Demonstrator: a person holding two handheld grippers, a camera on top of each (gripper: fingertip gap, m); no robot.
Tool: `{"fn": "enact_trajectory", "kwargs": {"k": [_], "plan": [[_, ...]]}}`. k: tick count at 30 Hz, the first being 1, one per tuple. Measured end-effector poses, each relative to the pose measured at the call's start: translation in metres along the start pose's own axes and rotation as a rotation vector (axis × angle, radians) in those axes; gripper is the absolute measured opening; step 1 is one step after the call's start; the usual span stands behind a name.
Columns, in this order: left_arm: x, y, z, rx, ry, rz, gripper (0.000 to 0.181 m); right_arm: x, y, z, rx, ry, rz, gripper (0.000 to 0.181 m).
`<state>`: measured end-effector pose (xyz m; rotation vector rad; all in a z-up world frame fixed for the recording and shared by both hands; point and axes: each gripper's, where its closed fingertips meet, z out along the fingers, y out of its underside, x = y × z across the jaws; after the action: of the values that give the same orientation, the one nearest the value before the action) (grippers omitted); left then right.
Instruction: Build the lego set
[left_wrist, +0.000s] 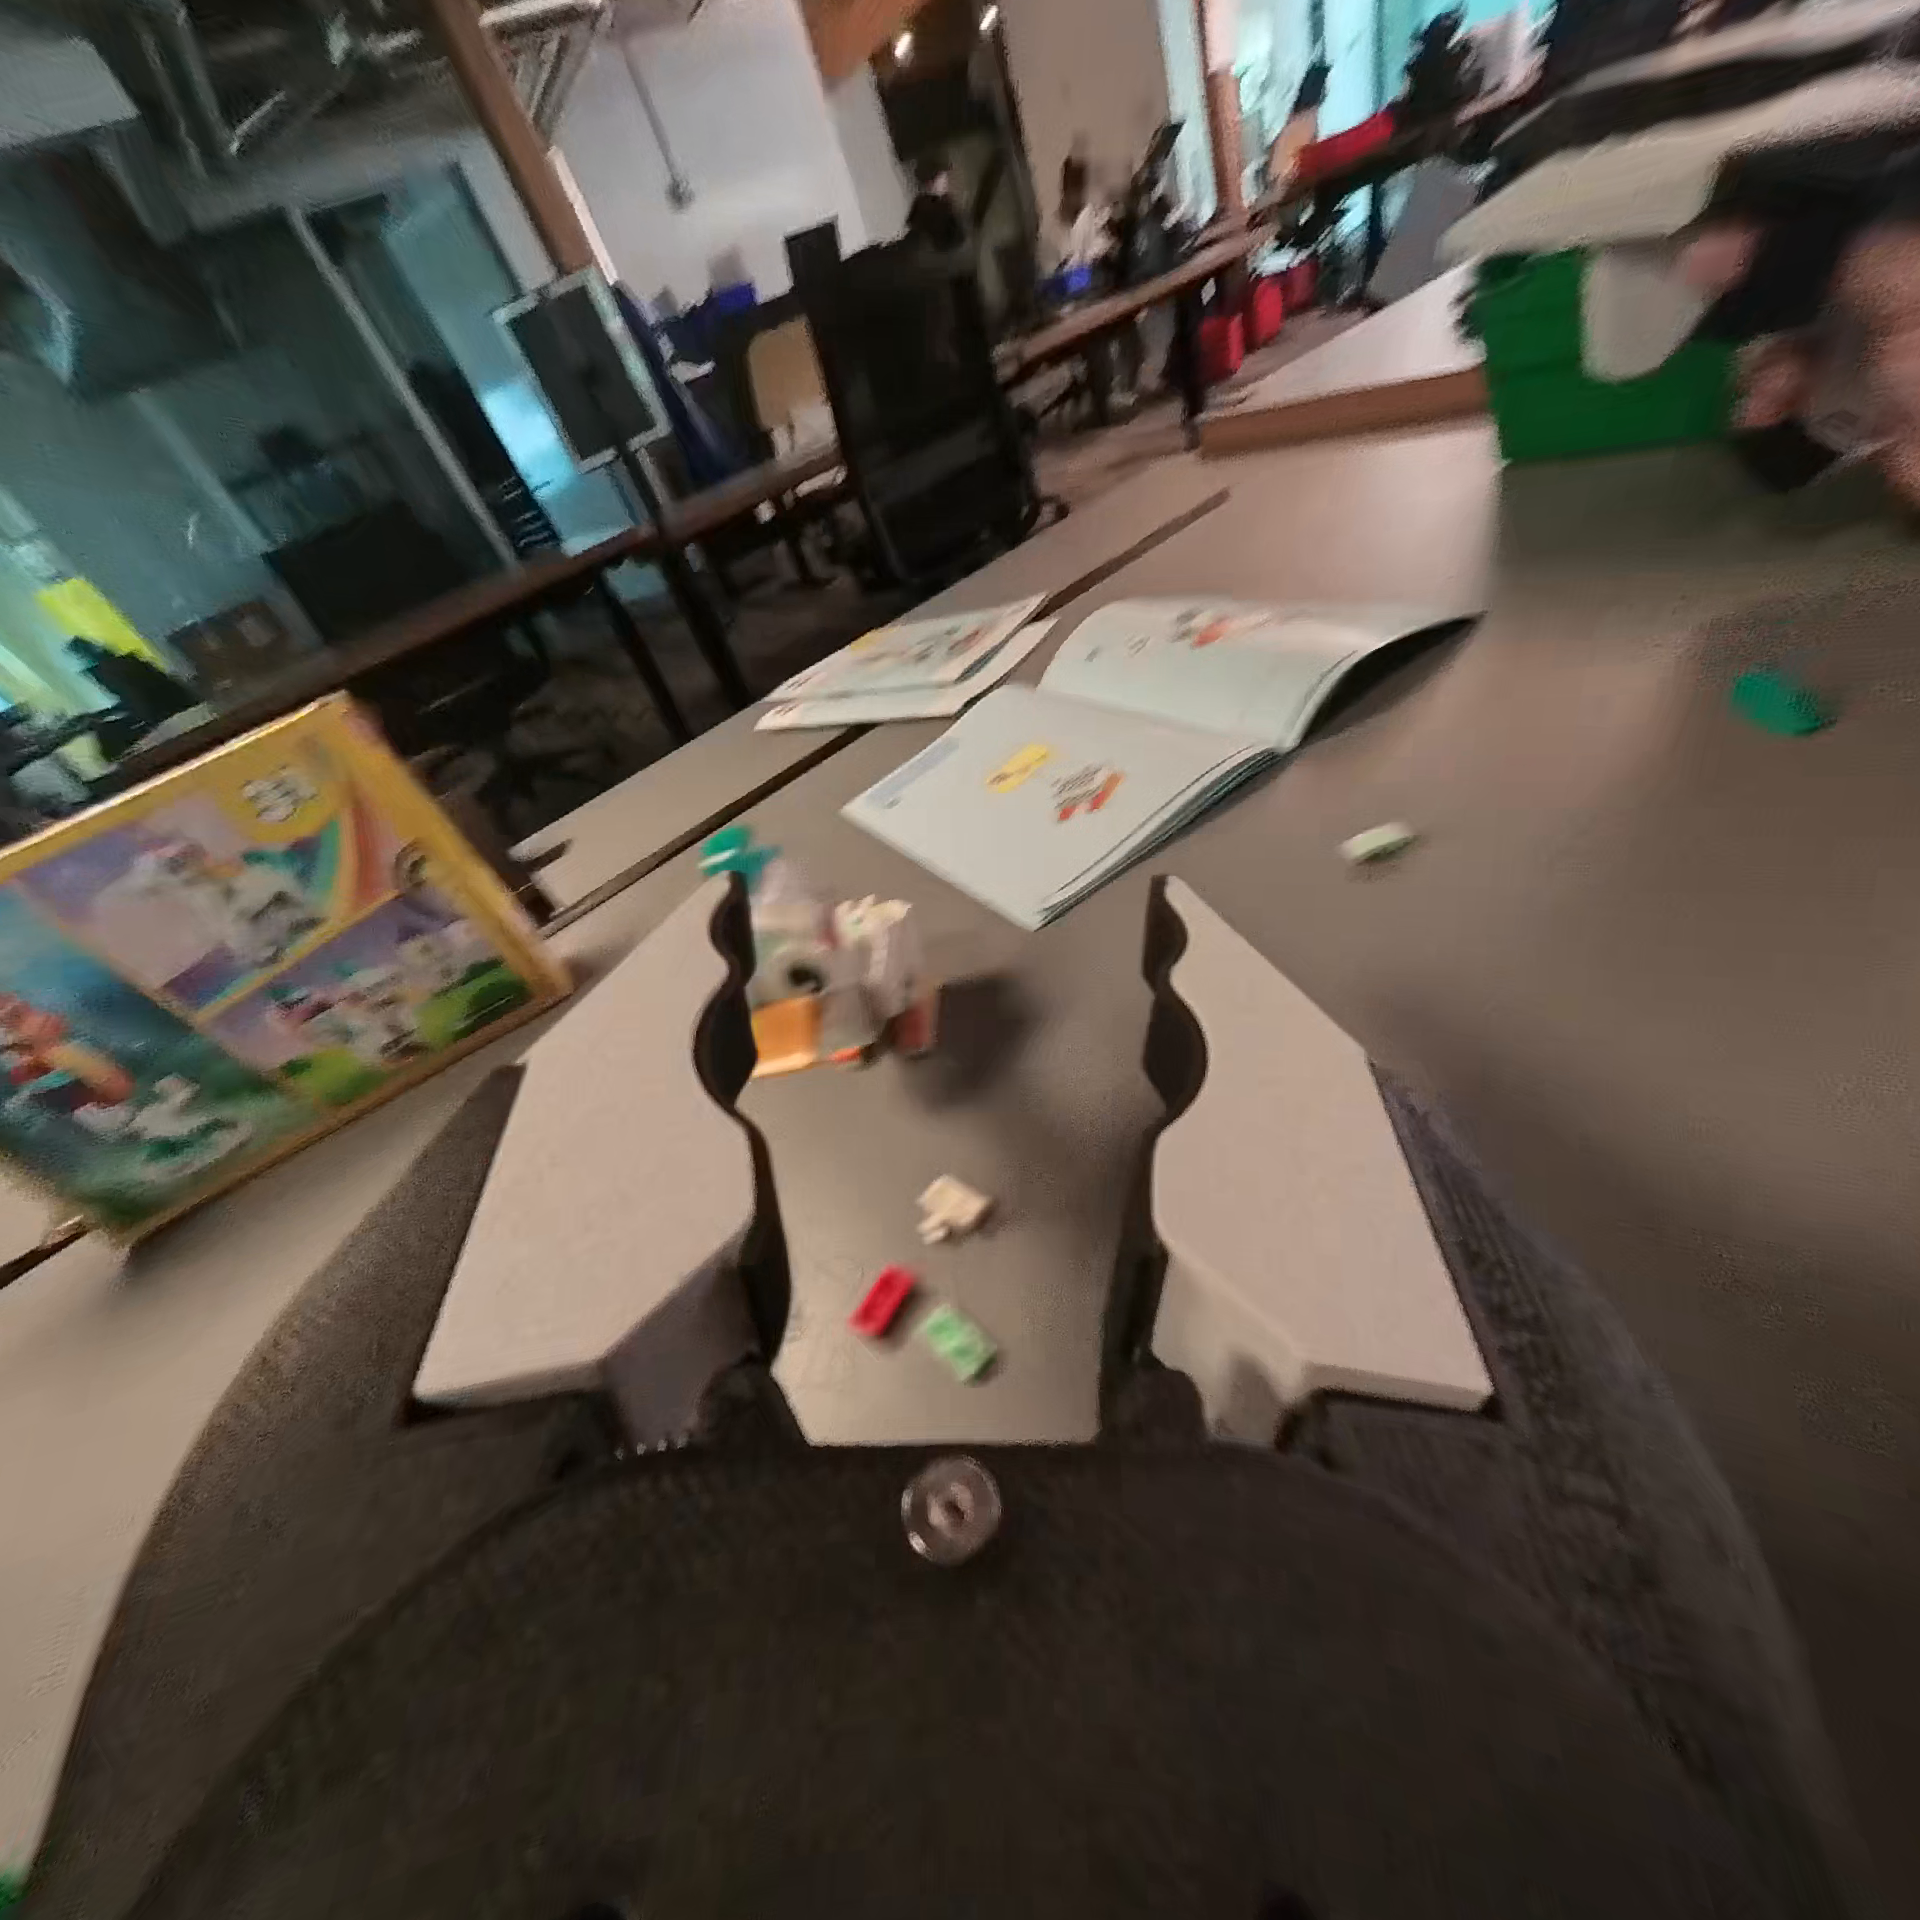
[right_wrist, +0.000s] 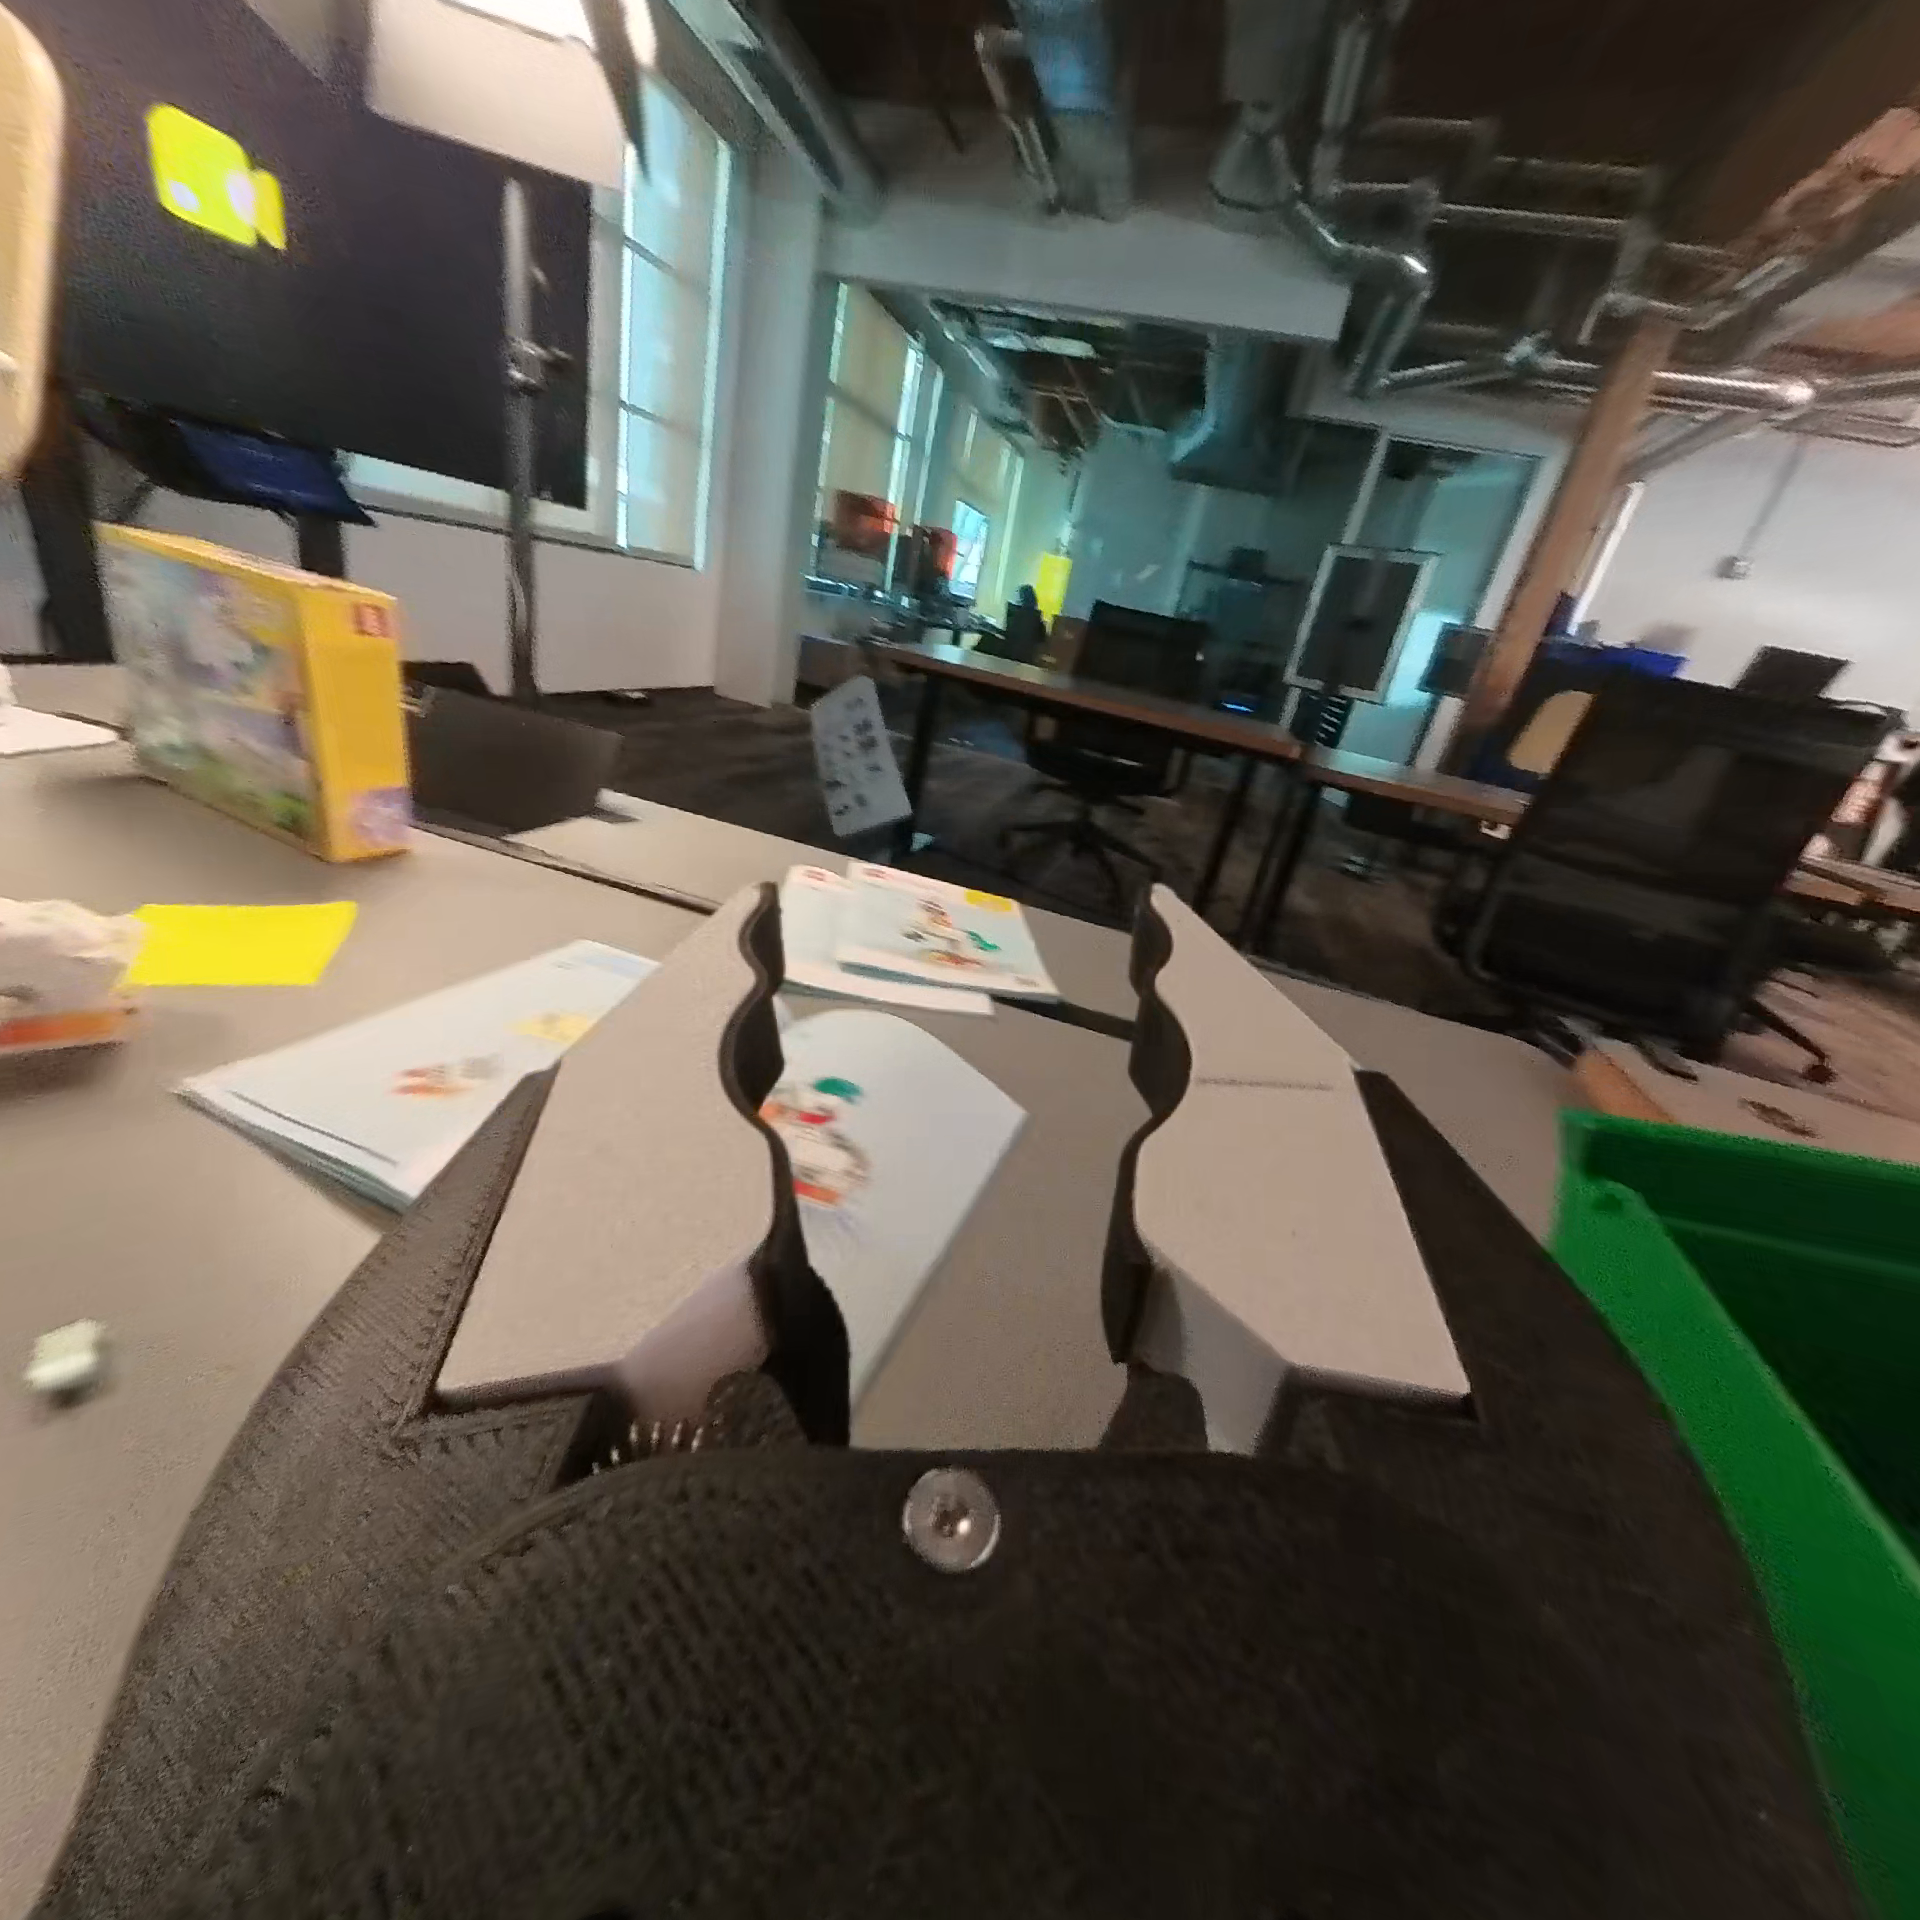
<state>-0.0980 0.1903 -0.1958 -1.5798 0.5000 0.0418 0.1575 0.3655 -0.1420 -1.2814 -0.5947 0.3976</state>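
My left gripper (left_wrist: 940, 894) is open and empty above the grey table (left_wrist: 1558, 1039). A partly built white lego model (left_wrist: 842, 977) on an orange base stands just beyond its left fingertip. A white piece (left_wrist: 951, 1208), a red piece (left_wrist: 883, 1299) and a light green piece (left_wrist: 958, 1342) lie on the table between the fingers. My right gripper (right_wrist: 956, 899) is open and empty above an open instruction booklet (right_wrist: 894, 1132). The model's edge (right_wrist: 62, 977) shows at the far left of the right wrist view. A small pale piece (right_wrist: 68, 1356) lies left of it.
The yellow lego box (left_wrist: 239, 966) stands at the left, also in the right wrist view (right_wrist: 270, 707). An open booklet (left_wrist: 1101, 769) and loose leaflets (left_wrist: 914, 655) lie ahead. A green bin (right_wrist: 1756, 1382) sits at the right. A green piece (left_wrist: 1779, 704) and a pale piece (left_wrist: 1377, 842) lie farther right. A yellow sheet (right_wrist: 239, 940) lies by the model.
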Motion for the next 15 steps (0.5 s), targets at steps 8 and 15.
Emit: {"fn": "enact_trajectory", "kwargs": {"k": [8, 15], "plan": [[0.15, -0.046, 0.044, 0.082, 0.5, 0.045, 0.055, 0.011, 0.046, 0.023, -0.126, -0.019, -0.077, 0.051], [0.17, -0.068, 0.111, 0.124, 0.43, 0.105, 0.047, -0.008, 0.047, 0.03, -0.106, -0.095, -0.219, 0.043]]}}
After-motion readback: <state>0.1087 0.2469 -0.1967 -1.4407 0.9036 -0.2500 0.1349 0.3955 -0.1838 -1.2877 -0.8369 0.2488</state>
